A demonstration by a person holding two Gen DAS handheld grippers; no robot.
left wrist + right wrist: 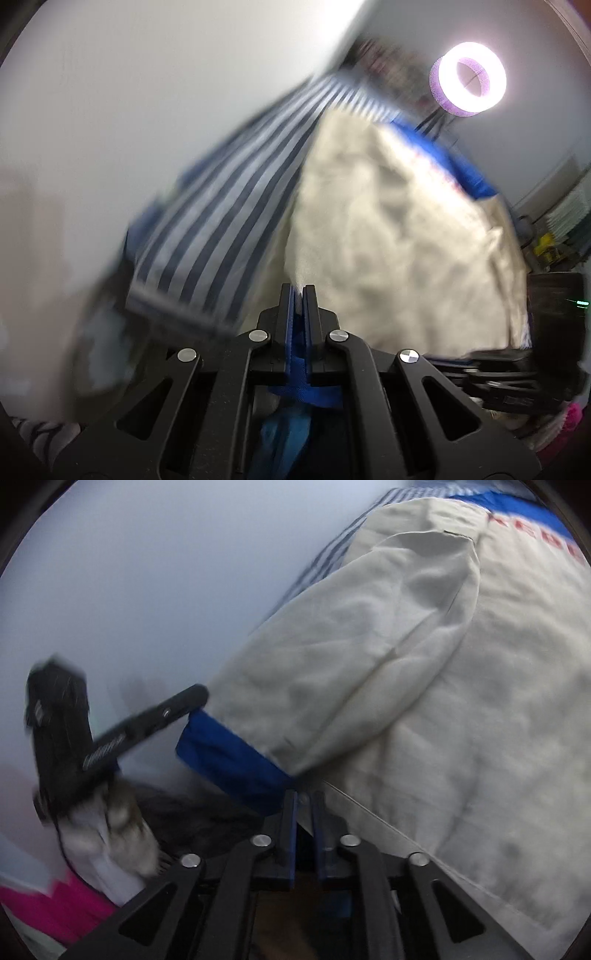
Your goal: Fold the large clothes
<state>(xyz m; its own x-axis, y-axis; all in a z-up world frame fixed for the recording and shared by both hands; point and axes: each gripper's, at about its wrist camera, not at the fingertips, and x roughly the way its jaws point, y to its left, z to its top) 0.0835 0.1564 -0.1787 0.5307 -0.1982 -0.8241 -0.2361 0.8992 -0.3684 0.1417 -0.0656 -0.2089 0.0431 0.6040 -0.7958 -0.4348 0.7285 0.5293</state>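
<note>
The left claw (298,291) has its jaws pressed together, with blue fabric showing between the fingers lower down; whether that is cloth being pinched or only the pad lining is hard to say through the blur. Just ahead of it and to its left lies a striped garment (236,192) in dark blue and pale grey, and far ahead on the right glows a ring light (468,85). At the right edge sits a dark box (556,302) with a small green light. The right claw (303,797) stands narrowly parted, and no cloth is plainly caught between its fingers. Left of it the other gripper's black finger (147,727) reaches toward the blue cuff (232,760), which lies just ahead of the right claw; a pink cloth (55,908) lies low on the left. The cream jacket (461,701) spreads over the white desk (147,590) ahead and to the right of the right claw, its sleeve (351,664) folded across the body, creased, with blue trim and red letters at its far edge.
</note>
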